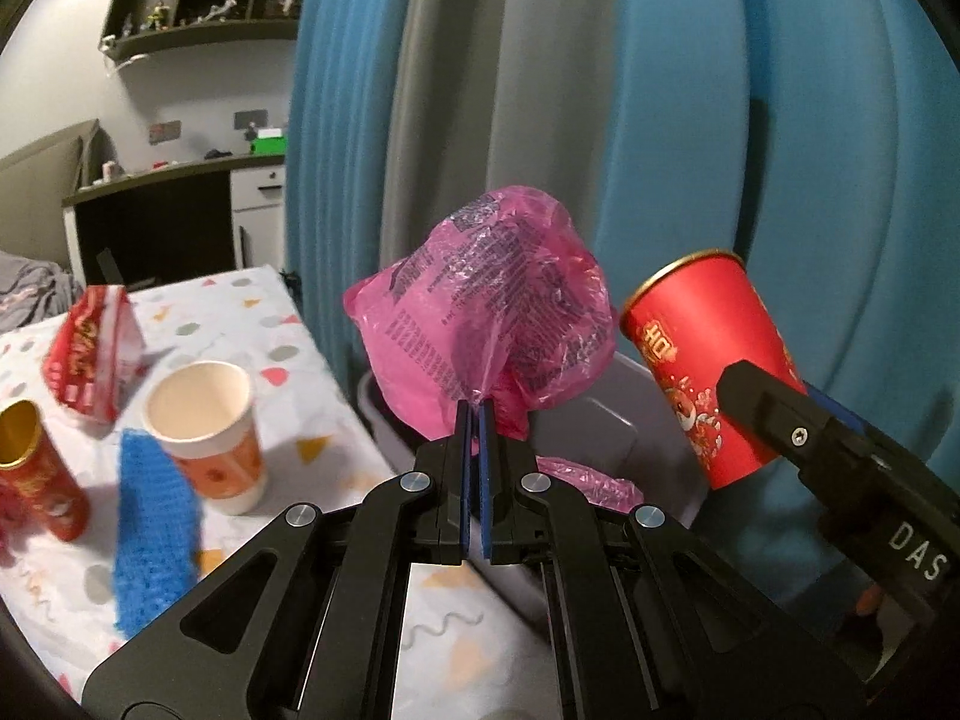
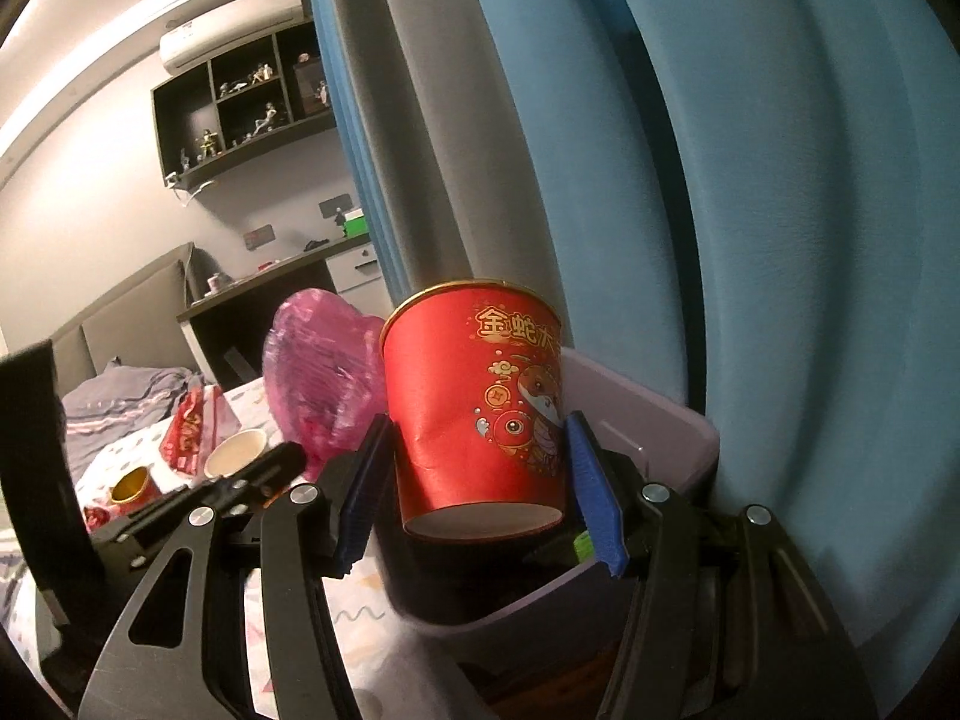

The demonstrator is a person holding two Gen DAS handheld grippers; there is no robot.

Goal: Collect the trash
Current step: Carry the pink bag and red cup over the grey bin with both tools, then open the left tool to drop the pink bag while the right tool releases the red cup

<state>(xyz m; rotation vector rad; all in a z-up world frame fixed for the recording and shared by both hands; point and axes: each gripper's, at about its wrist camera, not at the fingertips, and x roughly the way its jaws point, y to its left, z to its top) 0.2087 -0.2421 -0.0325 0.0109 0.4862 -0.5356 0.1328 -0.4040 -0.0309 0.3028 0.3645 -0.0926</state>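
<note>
My left gripper [image 1: 474, 414] is shut on a crumpled pink plastic bag [image 1: 486, 312] and holds it above the grey trash bin [image 1: 606, 420] beside the table. My right gripper [image 2: 477, 450] is shut on a red paper cup [image 2: 480, 408] with gold print, upright, above the same bin [image 2: 672, 438]. The red cup [image 1: 714, 372] and the right gripper's finger show at the right of the left wrist view. The pink bag [image 2: 324, 372] shows left of the cup in the right wrist view. More pink plastic [image 1: 594, 480] lies inside the bin.
The table [image 1: 336, 384] with a patterned cloth holds a white and orange paper cup [image 1: 204, 432], a red snack packet [image 1: 96, 348], a red gold-lined cup [image 1: 36, 474] and a blue mesh cloth [image 1: 150, 528]. Blue and grey curtains [image 1: 660, 120] hang behind the bin.
</note>
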